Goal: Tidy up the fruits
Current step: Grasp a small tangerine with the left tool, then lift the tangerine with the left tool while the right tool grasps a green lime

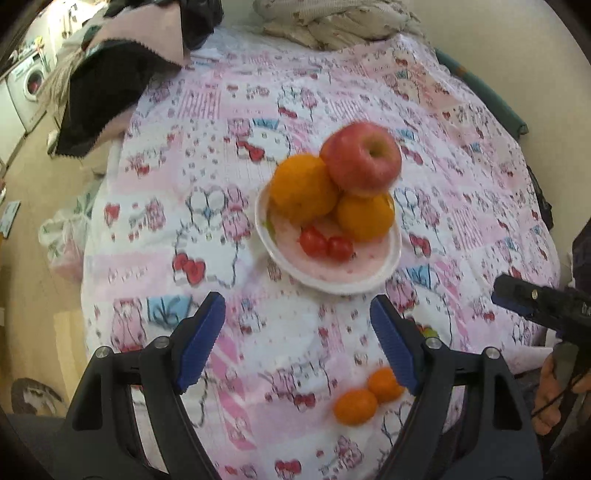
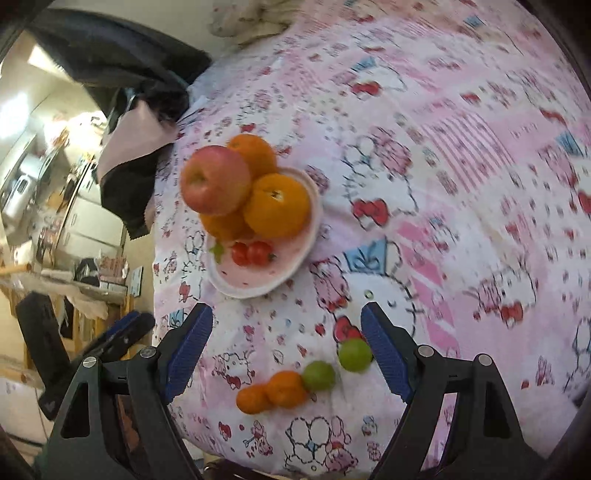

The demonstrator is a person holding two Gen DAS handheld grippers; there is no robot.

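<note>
A white plate (image 1: 384, 275) (image 2: 314, 206) on the pink patterned cloth bears a red apple (image 1: 362, 158) (image 2: 216, 179) stacked on oranges (image 1: 303, 190) (image 2: 277, 206), with two small red tomatoes (image 1: 325, 243) (image 2: 253, 253) at its near side. Two small tangerines (image 1: 356, 406) (image 2: 271, 395) lie on the cloth near me, and beside them two green fruits (image 2: 319, 374). My left gripper (image 1: 297, 343) hovers open above the cloth, nothing between its fingers. My right gripper (image 2: 286, 350) is open too, above the tangerines and green fruits; its tip (image 1: 517, 295) shows in the left wrist view.
Dark and pink clothes (image 1: 110, 74) (image 2: 129, 140) are heaped at the cloth's far left corner, and a bundled floral fabric (image 1: 332, 26) lies at the back. The covered surface drops off to the floor at the left, where a plastic bag (image 1: 64, 243) sits.
</note>
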